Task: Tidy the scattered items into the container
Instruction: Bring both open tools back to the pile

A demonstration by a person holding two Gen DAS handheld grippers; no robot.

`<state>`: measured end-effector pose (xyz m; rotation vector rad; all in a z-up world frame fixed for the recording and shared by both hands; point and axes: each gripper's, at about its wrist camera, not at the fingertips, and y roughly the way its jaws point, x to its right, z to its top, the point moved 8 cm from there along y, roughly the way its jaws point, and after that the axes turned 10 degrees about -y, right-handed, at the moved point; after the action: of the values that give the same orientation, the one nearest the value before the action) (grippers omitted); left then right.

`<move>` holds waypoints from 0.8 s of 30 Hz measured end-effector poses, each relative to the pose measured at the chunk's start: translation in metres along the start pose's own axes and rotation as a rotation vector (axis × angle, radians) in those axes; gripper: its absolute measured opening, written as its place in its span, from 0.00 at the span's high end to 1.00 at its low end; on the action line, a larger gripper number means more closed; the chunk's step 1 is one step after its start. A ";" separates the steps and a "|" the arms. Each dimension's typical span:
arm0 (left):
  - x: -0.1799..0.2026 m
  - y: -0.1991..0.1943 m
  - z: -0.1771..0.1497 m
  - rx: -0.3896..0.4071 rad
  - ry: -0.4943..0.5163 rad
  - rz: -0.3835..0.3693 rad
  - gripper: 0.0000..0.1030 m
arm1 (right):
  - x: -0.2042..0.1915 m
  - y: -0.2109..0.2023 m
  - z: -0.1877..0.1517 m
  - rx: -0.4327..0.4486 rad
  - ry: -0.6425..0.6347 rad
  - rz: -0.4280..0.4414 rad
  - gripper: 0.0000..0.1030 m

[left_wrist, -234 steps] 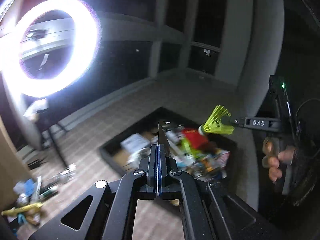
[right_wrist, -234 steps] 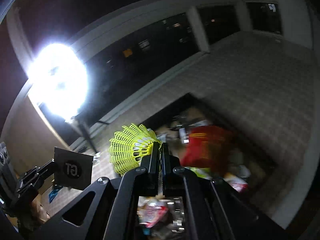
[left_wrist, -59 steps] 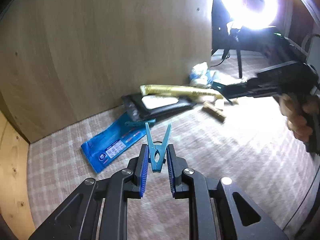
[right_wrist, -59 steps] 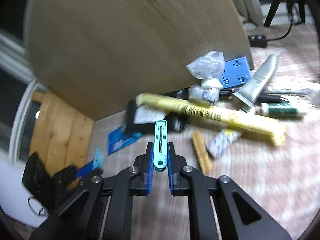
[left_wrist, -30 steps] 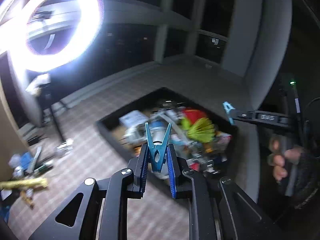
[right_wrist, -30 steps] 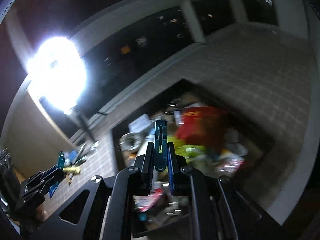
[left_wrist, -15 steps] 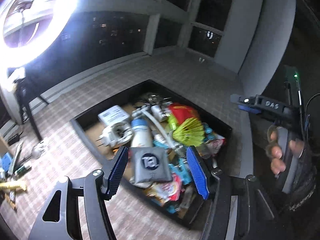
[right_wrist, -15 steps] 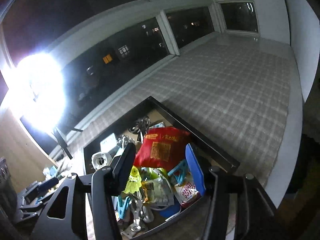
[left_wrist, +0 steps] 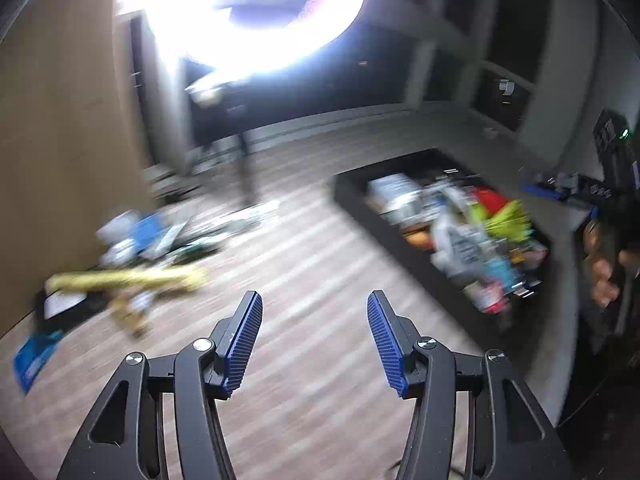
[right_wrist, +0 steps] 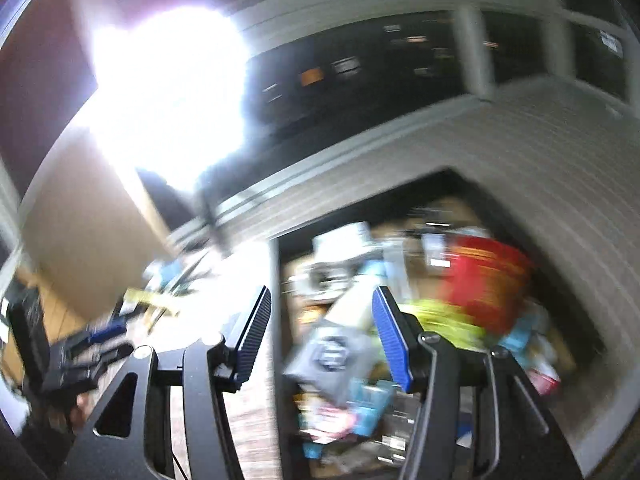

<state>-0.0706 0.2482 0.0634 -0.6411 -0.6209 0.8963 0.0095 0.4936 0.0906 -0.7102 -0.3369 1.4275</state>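
both claws, left claw (left_wrist: 315, 307) and right claw (right_wrist: 321, 303), are seen parted with nothing between, having just been opened; bin (left_wrist: 404, 254) is full, pile (left_wrist: 132, 276) is left on floor.

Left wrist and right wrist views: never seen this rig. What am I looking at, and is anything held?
There is no robot arm: a person carries a two-finger gripper in each hand, with a fisheye camera on each looking forward along its fingers. In the left wrist view the left gripper has blue ribbed pads, standing apart with only the pale checked floor between them. The right gripper is likewise open and empty; both sets of jaws have just been opening. To the right lies the black rectangular tray, full of mixed items, among them a red packet. To the left, blurred, a scattered pile remains, including a long yellow packet, before a wooden panel.
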 end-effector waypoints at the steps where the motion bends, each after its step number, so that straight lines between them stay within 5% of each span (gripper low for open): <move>1: -0.020 -0.005 -0.006 -0.002 -0.009 0.029 0.50 | -0.019 0.014 0.005 -0.022 -0.056 0.050 0.50; 7: -0.151 -0.037 -0.032 -0.027 -0.044 0.216 0.49 | -0.172 0.095 0.019 -0.146 -0.468 0.285 0.50; 13: -0.267 -0.050 -0.044 -0.094 -0.072 0.317 0.47 | -0.315 0.177 0.007 -0.281 -0.688 0.451 0.50; 24: -0.354 -0.009 -0.032 -0.271 0.103 0.329 0.32 | -0.375 0.277 -0.001 -0.467 -0.831 0.500 0.50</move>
<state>-0.2131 -0.0646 -0.0275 -1.0487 -0.5571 1.0852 -0.2594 0.1264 -0.0098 -0.5514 -1.2354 2.1230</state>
